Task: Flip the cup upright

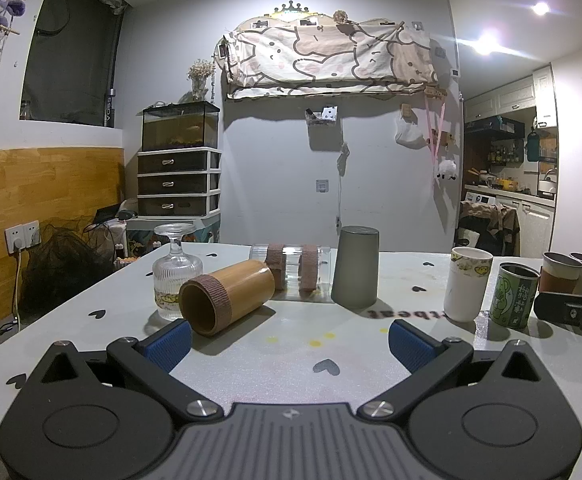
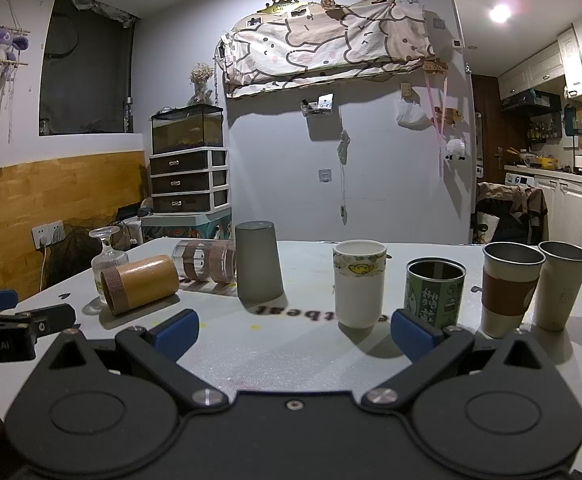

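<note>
A grey cup (image 1: pixel 355 267) stands upside down on the white table (image 1: pixel 275 356), also in the right wrist view (image 2: pixel 259 268). A bamboo cup (image 1: pixel 227 298) lies on its side, mouth toward me (image 2: pixel 139 285). A clear glass with brown bands (image 1: pixel 291 270) lies on its side behind it (image 2: pixel 205 266). A stemmed ribbed glass (image 1: pixel 176 272) stands inverted at the left (image 2: pixel 109 258). My left gripper (image 1: pixel 289 338) is open and empty, just in front of the bamboo cup. My right gripper (image 2: pixel 295 330) is open and empty, near the white cup (image 2: pixel 359 284).
Upright on the right stand a white cup (image 1: pixel 467 284), a green tin (image 2: pixel 435 294), a sleeved cup (image 2: pixel 509 288) and a pale cup (image 2: pixel 561 284). The left gripper shows at the left of the right wrist view (image 2: pixel 19 320). A wall and drawers (image 1: pixel 179 180) lie beyond the table.
</note>
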`<state>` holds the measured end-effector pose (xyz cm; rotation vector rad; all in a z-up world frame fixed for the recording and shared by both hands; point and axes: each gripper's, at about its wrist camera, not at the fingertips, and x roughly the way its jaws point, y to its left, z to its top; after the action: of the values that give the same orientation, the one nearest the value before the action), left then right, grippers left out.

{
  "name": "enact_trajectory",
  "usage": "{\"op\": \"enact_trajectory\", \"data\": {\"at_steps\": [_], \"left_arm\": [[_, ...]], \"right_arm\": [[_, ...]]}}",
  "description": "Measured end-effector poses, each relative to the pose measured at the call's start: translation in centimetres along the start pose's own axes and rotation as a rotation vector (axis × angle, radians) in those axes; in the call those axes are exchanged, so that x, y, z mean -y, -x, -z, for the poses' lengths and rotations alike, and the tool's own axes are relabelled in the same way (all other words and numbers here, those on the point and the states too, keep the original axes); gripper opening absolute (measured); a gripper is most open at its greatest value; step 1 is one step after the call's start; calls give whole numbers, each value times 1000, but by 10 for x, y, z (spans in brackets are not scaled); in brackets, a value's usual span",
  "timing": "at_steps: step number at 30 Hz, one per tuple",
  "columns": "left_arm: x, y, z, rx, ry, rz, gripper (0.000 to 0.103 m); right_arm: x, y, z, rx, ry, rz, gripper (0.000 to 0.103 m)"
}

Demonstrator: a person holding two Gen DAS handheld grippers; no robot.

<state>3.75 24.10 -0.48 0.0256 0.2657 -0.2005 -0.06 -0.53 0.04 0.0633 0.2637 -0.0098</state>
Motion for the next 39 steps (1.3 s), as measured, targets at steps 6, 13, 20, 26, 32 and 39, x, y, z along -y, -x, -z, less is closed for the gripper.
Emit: {"op": "enact_trajectory", "data": {"at_steps": [6, 13, 20, 26, 32, 39], "left_arm": [[0, 0, 0, 0, 0, -1, 103], [0, 0, 0, 0, 0, 0, 103], [0, 0, 0, -2, 0, 0, 103], [0, 0, 0, -1, 0, 0, 103], [0, 1, 0, -2, 1, -1, 103], [3, -4, 0, 5, 1, 2, 103]], "right_arm": [[3, 2, 0, 1, 0, -2, 103], [3, 2, 0, 0, -1, -2, 103], [2, 2, 0, 0, -2, -2, 103], [2, 2, 0, 0, -2, -1, 103], [2, 2, 0, 0, -2, -1, 103], [5, 3, 1, 7, 0, -7, 103]]}}
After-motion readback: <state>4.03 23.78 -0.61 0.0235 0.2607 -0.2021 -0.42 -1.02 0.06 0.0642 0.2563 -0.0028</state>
